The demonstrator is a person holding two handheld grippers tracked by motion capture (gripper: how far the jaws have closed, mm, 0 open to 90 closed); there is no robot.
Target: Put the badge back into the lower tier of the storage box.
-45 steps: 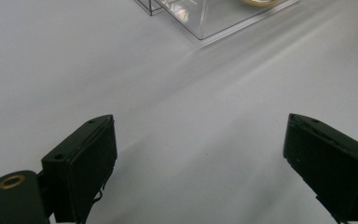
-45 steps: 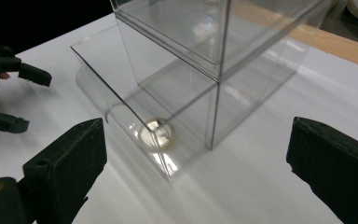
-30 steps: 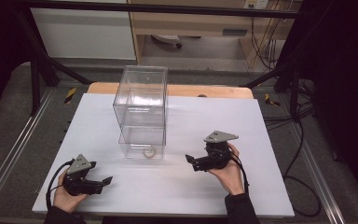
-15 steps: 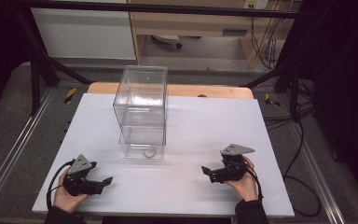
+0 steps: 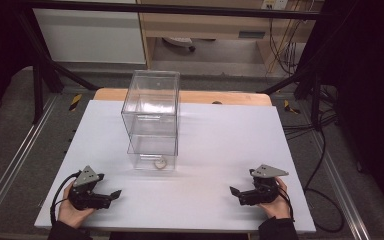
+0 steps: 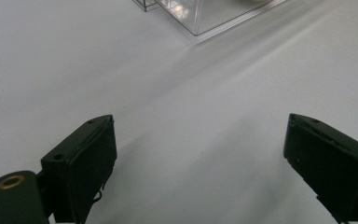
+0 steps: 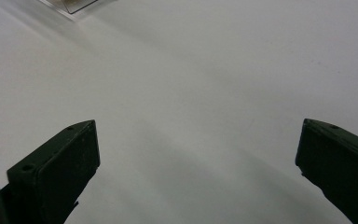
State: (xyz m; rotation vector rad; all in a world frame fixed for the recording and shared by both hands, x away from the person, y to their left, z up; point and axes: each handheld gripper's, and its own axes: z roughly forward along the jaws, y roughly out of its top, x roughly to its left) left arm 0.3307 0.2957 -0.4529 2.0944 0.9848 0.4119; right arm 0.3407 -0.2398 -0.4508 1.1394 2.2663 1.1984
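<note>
Both hands rest low on the white worktop (image 5: 220, 145) near its front edge; the left hand (image 5: 72, 210) sits by the front left corner, its forearm coming in from the bottom of the high view, and holds the left gripper (image 5: 111, 195) with the jaws pointing inward along the front edge, toward the middle; the right hand (image 5: 275, 202) lies by the front right corner, and the right gripper (image 5: 235, 192) points back at the other, jaws toward the middle as well. In the left gripper view the two black jaws stand wide apart with bare white worktop between them and nothing held; the right gripper view shows the same, jaws spread wide and empty.

A clear plastic box (image 5: 151, 120) of two stacked compartments stands upright at the middle of the worktop, nearer the back edge, well apart from both grippers; a small pale ring-shaped object (image 5: 159, 163) lies in the lower compartment, at its front. A corner of the box's base shows at the top of the left gripper view (image 6: 200, 16). No label or writing can be read on the box or the grippers.
</note>
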